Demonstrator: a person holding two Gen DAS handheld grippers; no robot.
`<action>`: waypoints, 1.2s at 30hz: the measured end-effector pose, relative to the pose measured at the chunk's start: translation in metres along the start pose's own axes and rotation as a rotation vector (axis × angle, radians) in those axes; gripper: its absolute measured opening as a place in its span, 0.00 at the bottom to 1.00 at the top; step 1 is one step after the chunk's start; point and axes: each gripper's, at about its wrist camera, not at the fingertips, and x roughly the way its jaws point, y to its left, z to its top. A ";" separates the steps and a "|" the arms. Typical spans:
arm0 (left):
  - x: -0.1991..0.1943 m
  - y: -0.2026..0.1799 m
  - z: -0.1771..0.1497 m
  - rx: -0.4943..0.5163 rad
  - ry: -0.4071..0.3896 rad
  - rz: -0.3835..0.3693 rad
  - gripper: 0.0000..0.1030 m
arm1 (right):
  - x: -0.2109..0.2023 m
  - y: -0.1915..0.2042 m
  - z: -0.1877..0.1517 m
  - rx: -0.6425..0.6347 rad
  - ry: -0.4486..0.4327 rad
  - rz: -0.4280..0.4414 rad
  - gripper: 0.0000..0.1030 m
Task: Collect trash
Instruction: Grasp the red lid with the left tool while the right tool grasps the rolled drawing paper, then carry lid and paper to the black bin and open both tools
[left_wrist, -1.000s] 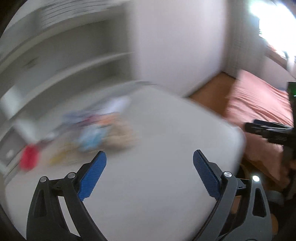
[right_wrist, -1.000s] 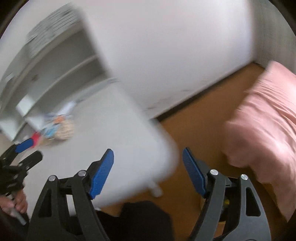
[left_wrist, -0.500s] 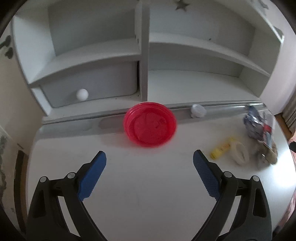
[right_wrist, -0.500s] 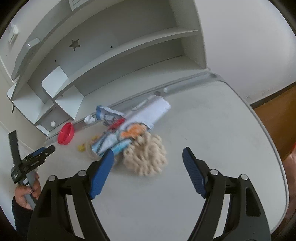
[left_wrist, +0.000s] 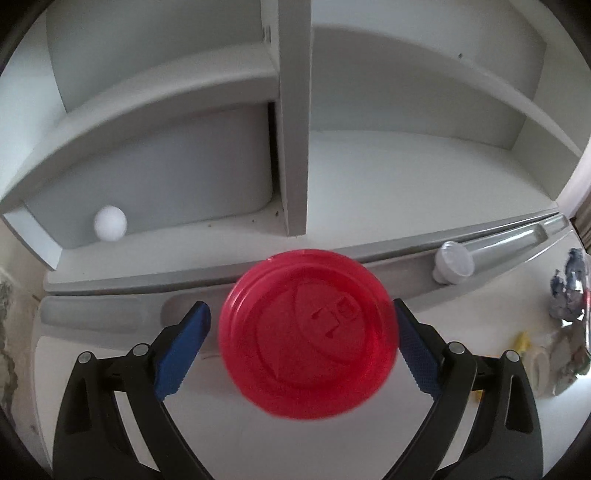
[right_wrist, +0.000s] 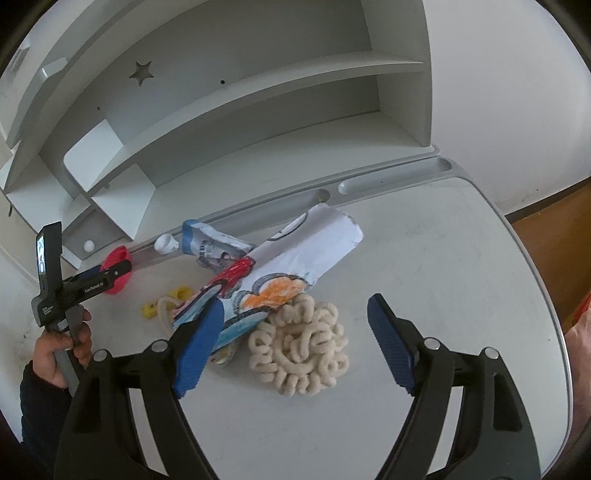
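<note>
Nearest in the right wrist view, the right gripper (right_wrist: 293, 339) stands wide with its jaws opening, and no pad presses on anything. Between its 2 blue pads lies a cream coil of looped cord (right_wrist: 301, 349) on the white desk (right_wrist: 461, 266). At 11 o'clock from the coil, and touching it, a crumpled drawing in orange, red and blue (right_wrist: 295, 258) lies with one end by the left pad. Beyond it, toward 10 o'clock, sits a crumpled blue-and-white wrapper (right_wrist: 210, 243), then a white bottle cap (right_wrist: 167, 243) in the desk's grey groove.

In the left wrist view, the left gripper (left_wrist: 301, 339) is spread wide around a red plastic lid (left_wrist: 308, 332); whether its pads touch the rim cannot be told. The lid sits on the desk against the groove. At 2 o'clock from it is the white cap (left_wrist: 453, 263), and at 3 o'clock a small yellow scrap (left_wrist: 522, 339). Farthest back, the white shelf unit (left_wrist: 291, 110) holds a drawer with a round white knob (left_wrist: 110, 223) at 10 o'clock.
</note>
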 end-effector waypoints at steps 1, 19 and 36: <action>0.004 0.000 0.001 -0.006 0.008 -0.009 0.92 | 0.001 -0.001 0.001 0.002 0.000 -0.005 0.75; -0.022 0.005 -0.020 -0.023 -0.068 -0.030 0.76 | 0.056 -0.020 0.032 0.284 0.133 0.125 0.70; -0.101 -0.037 -0.027 0.042 -0.163 -0.087 0.76 | -0.063 -0.016 0.026 0.192 -0.043 0.213 0.14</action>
